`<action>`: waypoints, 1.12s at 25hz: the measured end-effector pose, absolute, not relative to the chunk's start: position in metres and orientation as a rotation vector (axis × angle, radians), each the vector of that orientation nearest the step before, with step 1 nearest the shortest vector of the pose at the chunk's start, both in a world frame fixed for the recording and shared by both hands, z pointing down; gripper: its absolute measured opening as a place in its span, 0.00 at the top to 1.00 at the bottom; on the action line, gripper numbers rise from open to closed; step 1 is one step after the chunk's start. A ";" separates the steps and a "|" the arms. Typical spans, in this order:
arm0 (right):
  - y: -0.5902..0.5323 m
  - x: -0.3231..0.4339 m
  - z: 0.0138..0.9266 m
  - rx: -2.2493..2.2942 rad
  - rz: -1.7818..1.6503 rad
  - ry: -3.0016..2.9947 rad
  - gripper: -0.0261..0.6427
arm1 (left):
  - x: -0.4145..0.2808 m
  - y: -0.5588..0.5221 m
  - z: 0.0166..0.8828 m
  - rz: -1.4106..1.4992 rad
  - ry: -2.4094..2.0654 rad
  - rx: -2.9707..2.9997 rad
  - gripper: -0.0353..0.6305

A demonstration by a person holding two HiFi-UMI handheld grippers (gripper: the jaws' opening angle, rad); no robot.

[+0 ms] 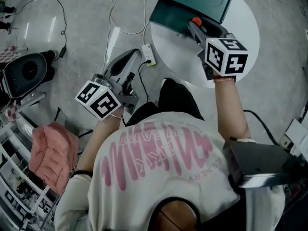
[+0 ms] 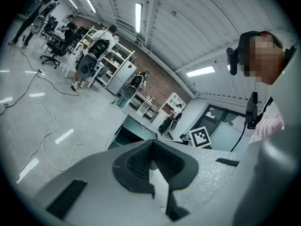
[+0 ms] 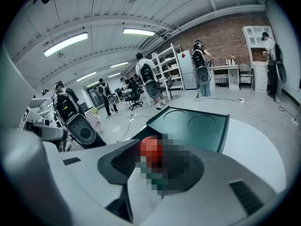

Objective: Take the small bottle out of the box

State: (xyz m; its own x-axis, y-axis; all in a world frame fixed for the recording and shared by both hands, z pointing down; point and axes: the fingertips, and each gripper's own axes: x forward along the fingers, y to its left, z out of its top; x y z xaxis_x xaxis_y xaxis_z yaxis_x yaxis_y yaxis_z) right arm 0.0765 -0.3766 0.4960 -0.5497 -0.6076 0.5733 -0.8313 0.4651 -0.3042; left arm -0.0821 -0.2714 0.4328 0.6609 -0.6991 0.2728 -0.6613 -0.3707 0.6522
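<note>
holding the bottle (image 1: 196, 21) by the box (image 1: 192, 1)

right gripper (image 1: 195, 27) fingers (image 3: 120, 161) stand part open, clamped on the red-capped bottle at the box's 5 o'clock edge, at the table's (image 1: 173, 52) 12 o'clock. left gripper (image 2: 151, 144) hangs off the table, fingers closed on nothing. bottle is probably light, stiff and slick; grip its body below the cap (image 3: 150, 147).

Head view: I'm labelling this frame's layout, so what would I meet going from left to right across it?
From the left: pink cushion → left tool → white power strip → right tool, gripping the small bottle.
</note>
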 end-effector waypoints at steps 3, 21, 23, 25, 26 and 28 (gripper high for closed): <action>-0.374 0.081 0.488 1.228 0.801 -2.336 0.74 | -0.082 -0.272 0.428 -0.072 -1.053 2.124 0.94; -0.333 0.080 0.385 1.307 0.646 -2.458 0.74 | -0.070 -0.257 0.345 -0.246 -1.054 2.306 0.94; -0.326 0.078 0.374 1.317 0.626 -2.471 0.74 | -0.071 -0.252 0.332 -0.264 -1.049 2.332 0.94; -0.319 0.073 0.360 1.325 0.590 -2.486 0.74 | -0.078 -0.246 0.321 -0.289 -1.051 2.359 0.94; -0.315 0.069 0.353 1.330 0.567 -2.494 0.74 | -0.082 -0.243 0.315 -0.305 -1.053 2.373 0.94; -0.304 0.062 0.339 1.338 0.523 -2.511 0.74 | -0.092 -0.235 0.305 -0.336 -1.056 2.399 0.94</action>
State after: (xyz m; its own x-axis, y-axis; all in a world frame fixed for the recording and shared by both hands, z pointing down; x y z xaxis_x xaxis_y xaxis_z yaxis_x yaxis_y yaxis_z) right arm 0.0619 -0.3038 0.3394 -0.5478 -0.7463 0.3780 -0.8352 0.5143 -0.1951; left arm -0.0923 -0.2347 0.3046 0.6697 -0.7422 -0.0252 -0.6205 -0.5779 0.5301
